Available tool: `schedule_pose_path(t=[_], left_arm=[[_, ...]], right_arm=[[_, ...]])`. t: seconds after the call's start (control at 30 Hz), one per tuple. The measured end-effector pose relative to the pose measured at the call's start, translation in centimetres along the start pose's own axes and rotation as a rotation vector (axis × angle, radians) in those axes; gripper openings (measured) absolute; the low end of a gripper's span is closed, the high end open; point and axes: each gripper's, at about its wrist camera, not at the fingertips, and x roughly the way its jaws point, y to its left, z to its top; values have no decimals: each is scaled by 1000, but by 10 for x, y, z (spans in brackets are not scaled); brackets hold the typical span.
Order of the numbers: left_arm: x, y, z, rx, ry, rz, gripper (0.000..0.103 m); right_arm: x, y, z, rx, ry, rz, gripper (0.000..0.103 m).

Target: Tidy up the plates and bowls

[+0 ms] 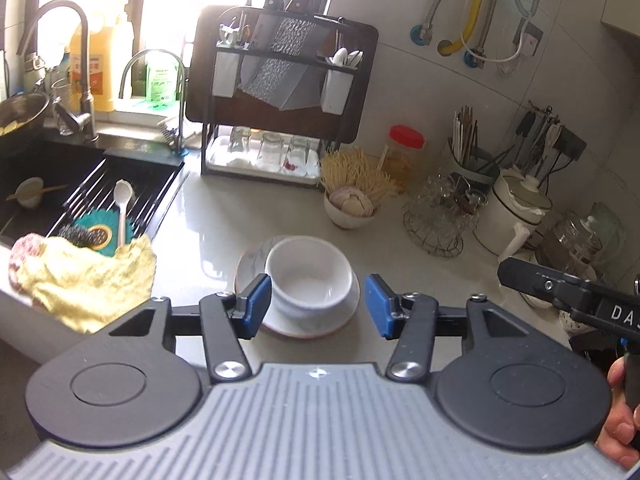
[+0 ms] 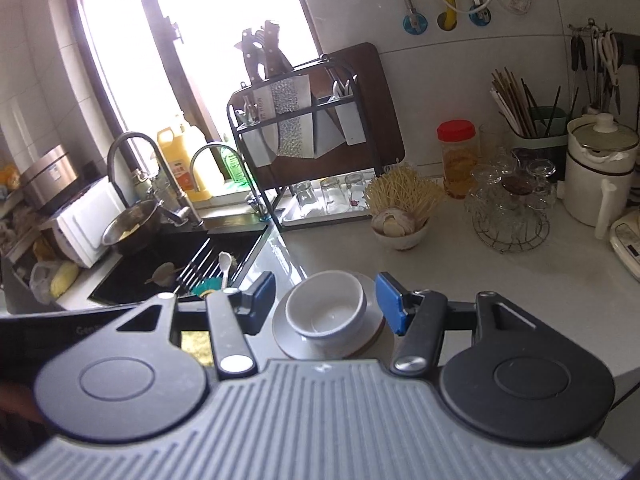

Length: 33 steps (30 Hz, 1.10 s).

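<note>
Fingers of both grippers, left [image 1: 316, 306] and right [image 2: 326, 304], stand open and empty; bowl [image 1: 311, 280] rests on plate [image 1: 252, 264] on tabletop [image 1: 216, 216], so stacking looks done; next, locate remaining dishes.

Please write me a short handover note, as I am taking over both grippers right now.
Left gripper: open, holding nothing.
Right gripper: open, holding nothing.
The white bowl stands upright on the plate, near the front of the counter; both grippers frame it without touching.
Done: bowl stacked on plate.
Left: a small bowl with chopsticks sits in the sink; possibly next. Where the stack belongs cannot be told.
</note>
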Motion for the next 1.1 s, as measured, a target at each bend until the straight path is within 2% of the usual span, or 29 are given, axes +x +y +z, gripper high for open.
schedule_pose_path(t=[0.3,0.63,0.73,1.1], left_arm=[[-38,-10,-34,0,-16,33,71],[-71,-17,-56,31,-28,48,87],[-79,-19,-62,48,-36,60,94],[-103,-22,-76,65,-55,110,99]], right_arm=[[-37,4,-29,-10,-6,-12,59],[-62,11,-50,-28,-18,-38,60],[-69,12,-55,-26,-37,-42,74],[-83,7,-64,-10,-42,-80,82]])
